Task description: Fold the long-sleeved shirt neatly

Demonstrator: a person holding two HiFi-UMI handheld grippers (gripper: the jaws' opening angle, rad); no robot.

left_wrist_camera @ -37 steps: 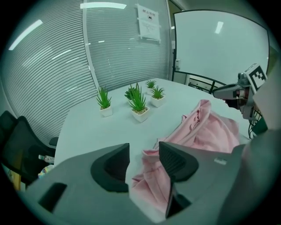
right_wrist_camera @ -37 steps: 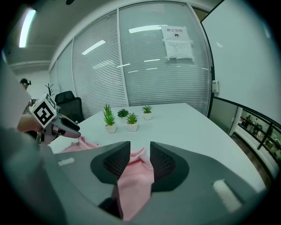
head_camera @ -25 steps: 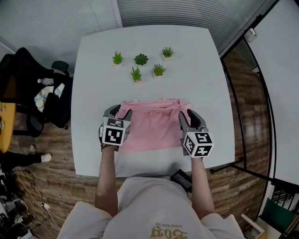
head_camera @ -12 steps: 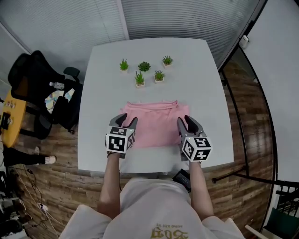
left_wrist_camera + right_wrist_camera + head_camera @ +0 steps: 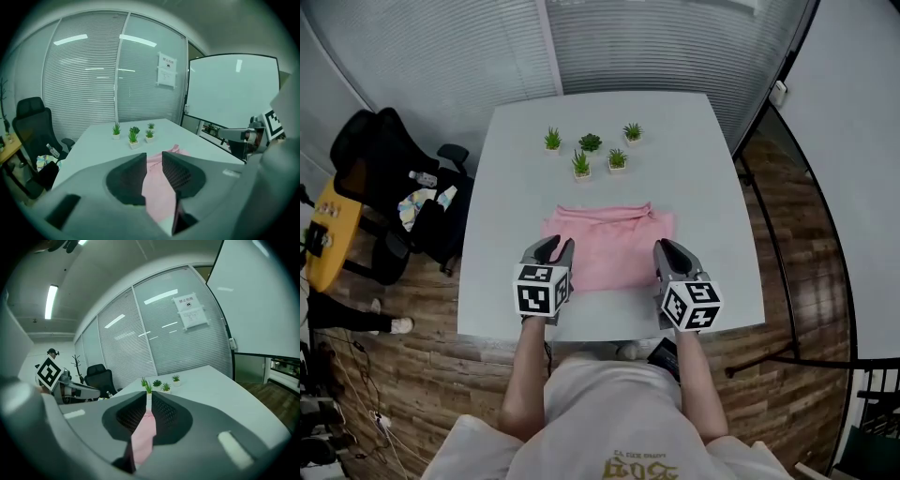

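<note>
The pink long-sleeved shirt [image 5: 609, 246] lies folded into a flat rectangle on the white table [image 5: 703, 178]. My left gripper [image 5: 556, 251] hovers over the shirt's near left corner and my right gripper [image 5: 667, 253] over its near right corner, both lifted off the cloth. In the left gripper view the left gripper [image 5: 154, 157] has its jaws closing with a clear gap, and the shirt [image 5: 157, 187] shows through it, not held. In the right gripper view the right gripper [image 5: 149, 397] is closing to a thin slit, with the shirt [image 5: 143, 437] visible below and nothing pinched.
Several small potted plants [image 5: 591, 150] stand at the far side of the table. A black office chair [image 5: 384, 178] with things on it stands to the left. A dark object [image 5: 664, 354] sits under the near table edge. A glass wall with blinds stands behind the table.
Both grippers have drawn back toward me and risen off the shirt, and their jaws have narrowed. The shirt stays flat on the table.
</note>
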